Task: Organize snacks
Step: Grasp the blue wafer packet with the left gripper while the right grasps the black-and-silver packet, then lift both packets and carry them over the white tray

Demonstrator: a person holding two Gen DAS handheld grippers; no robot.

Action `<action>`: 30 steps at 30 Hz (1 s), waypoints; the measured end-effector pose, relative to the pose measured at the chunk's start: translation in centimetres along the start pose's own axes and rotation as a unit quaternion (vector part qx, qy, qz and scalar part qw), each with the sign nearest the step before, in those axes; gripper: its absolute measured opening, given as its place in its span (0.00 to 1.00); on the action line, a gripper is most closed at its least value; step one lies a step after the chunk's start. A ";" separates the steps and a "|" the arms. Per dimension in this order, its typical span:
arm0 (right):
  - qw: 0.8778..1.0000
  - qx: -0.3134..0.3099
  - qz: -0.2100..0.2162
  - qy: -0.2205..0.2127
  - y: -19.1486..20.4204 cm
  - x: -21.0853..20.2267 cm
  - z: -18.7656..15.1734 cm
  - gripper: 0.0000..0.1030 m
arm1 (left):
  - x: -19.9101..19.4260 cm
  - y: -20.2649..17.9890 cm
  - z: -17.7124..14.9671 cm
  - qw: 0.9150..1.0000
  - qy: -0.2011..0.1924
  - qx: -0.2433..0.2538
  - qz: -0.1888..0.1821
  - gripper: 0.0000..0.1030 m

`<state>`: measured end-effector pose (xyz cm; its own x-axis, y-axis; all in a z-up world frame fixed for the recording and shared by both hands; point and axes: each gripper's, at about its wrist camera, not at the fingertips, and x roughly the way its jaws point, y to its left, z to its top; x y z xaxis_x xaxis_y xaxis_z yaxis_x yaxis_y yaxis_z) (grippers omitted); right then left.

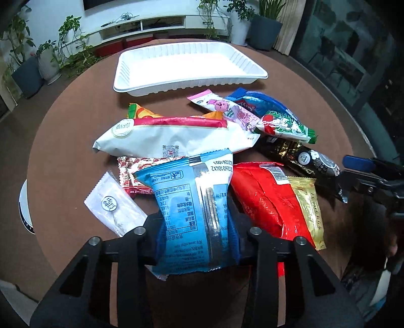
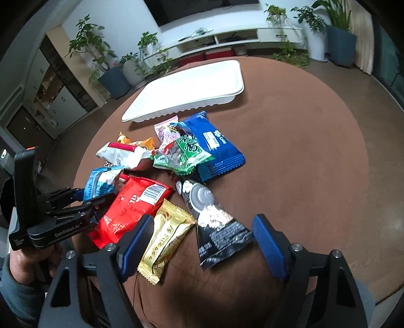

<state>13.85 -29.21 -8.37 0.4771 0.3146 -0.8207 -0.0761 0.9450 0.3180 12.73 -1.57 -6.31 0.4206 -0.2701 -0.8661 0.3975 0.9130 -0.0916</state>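
- Brown round table [image 1: 75,131]; potted plants [image 2: 111,65] and a white low cabinet [image 1: 161,22] behind.
- White tray [image 1: 192,65] on the far side; snack pile near.
- Left gripper [image 1: 195,227] clenched on the light-blue packet [image 1: 192,207], printed back up.
- Right gripper [image 2: 202,242] released, over the gold packet [image 2: 164,242] and black packet [image 2: 214,227].

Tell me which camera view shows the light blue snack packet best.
The left wrist view. There the light blue packet fills the middle of the picture, pinched between the left gripper fingers, with its printed back readable. In the right wrist view the packet is small, at the left edge, and partly hidden.
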 end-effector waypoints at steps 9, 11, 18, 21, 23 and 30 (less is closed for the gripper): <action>0.996 -0.073 -0.015 0.054 1.2 2.8 1.5 0.76 | -0.6 1.0 -0.9 1.000 -0.005 -0.005 -0.015 0.32; 0.994 -0.084 -0.020 0.063 1.4 3.2 1.7 0.74 | -0.9 1.4 -1.0 1.000 -0.007 -0.009 -0.016 0.31; 0.989 -0.116 -0.028 0.092 1.8 4.6 2.0 0.60 | -1.8 2.4 -1.5 0.999 -0.016 -0.021 -0.027 0.31; 0.988 -0.116 -0.021 0.101 1.7 5.1 1.9 0.54 | -2.1 2.7 -1.7 0.999 -0.019 -0.026 -0.033 0.31; 0.988 -0.119 -0.021 0.099 1.6 5.2 2.1 0.52 | -2.4 2.9 -1.9 0.999 -0.023 -0.030 -0.037 0.31; 0.986 -0.130 -0.021 0.105 1.6 5.5 2.5 0.37 | -3.1 3.3 -2.2 0.998 -0.033 -0.037 -0.042 0.31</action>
<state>18.53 -26.16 -11.18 0.2947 0.2600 -0.9195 -0.2956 0.9399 0.1710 10.99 2.94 -5.00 0.4430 -0.3635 -0.8195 0.3739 0.9057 -0.1996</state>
